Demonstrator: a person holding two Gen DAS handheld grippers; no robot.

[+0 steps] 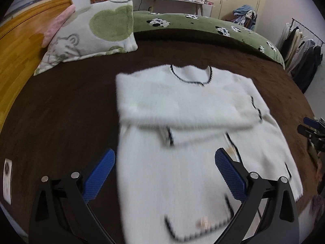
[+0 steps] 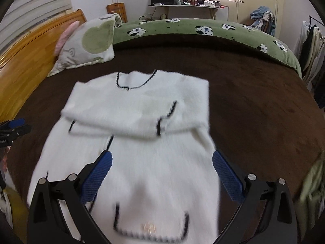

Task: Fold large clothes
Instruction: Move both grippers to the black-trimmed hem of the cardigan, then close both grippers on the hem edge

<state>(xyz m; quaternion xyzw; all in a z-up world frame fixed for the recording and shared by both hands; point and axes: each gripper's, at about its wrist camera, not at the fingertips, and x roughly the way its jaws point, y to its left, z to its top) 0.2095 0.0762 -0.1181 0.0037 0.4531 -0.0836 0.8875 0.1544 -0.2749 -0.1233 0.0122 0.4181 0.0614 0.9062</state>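
My white sweater [image 1: 182,122] lies flat on the brown bed [image 1: 71,111], sleeves folded across its chest. Both my left tongs [image 1: 165,174] and right tongs [image 2: 162,174] hover spread, empty. Next, I judge, grip the hem and fold it upward.

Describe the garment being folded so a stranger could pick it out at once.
Start at the bed with the dark brown blanket and the wooden headboard. In the middle of the blanket, nearer the camera than the green-and-white pillow, lies the white fuzzy sweater, its sleeves folded across the chest. It is the only white piece with thin black trim at neckline, cuffs and pocket.
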